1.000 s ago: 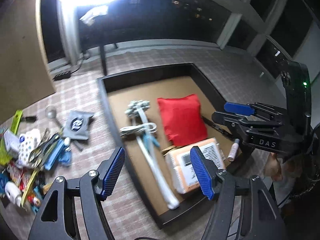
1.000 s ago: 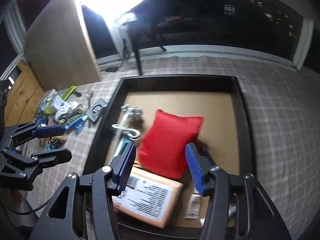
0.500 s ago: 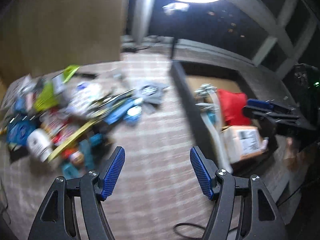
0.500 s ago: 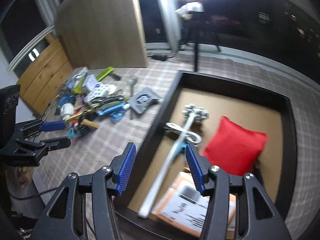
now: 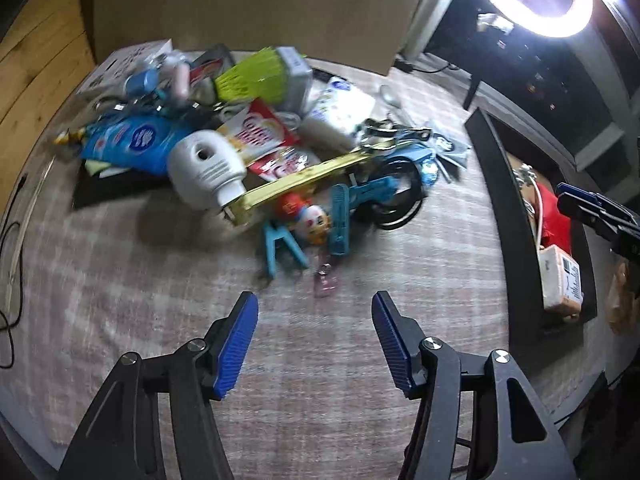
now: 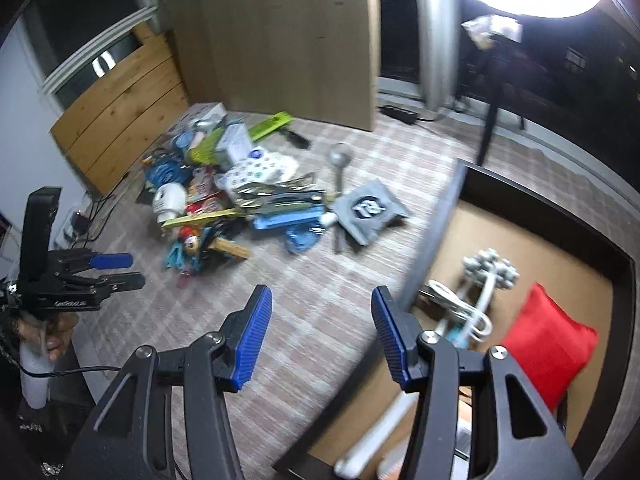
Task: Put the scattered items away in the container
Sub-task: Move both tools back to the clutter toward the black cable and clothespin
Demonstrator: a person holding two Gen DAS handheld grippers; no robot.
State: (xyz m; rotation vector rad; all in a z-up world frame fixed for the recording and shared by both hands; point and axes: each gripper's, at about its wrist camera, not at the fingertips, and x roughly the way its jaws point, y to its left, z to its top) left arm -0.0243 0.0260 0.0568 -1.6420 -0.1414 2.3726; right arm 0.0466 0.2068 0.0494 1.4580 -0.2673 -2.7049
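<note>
Scattered items [image 5: 256,136] lie heaped on the checked cloth [image 5: 160,280], well apart from the black tray [image 5: 504,216] that serves as the container. A second ago the left wrist camera looked straight down into that tray, with the heap off at the left edge; now the heap fills the middle of its view and the tray has slid to the right edge. The right wrist view has swung the same way: the tray that filled it before now sits at lower right, and the heap [image 6: 240,192] has come into the centre.

The left gripper [image 5: 314,306] hangs over bare cloth just short of the heap, its jaws closing with nothing between them; a small pink trinket [image 5: 326,282] lies just ahead of the fingertips. The right gripper [image 6: 320,300] hovers over the cloth beside the tray's near wall [image 6: 436,236], jaws spread as before and empty.

Counted in the tray: one red pouch [image 6: 548,344], one white long-handled massager [image 6: 486,280], one coiled white cable [image 6: 460,304], one parcel with a label [image 5: 560,280].

Counted in the heap, where blur allows: one white plastic bottle [image 5: 204,168], one gold ruler [image 5: 312,176], one blue wipes pack [image 5: 136,140], one green brush [image 5: 256,76], one metal spoon [image 6: 340,160], one grey pouch [image 6: 370,210], one toy figure [image 5: 308,216]. The rest is too smeared to count.
</note>
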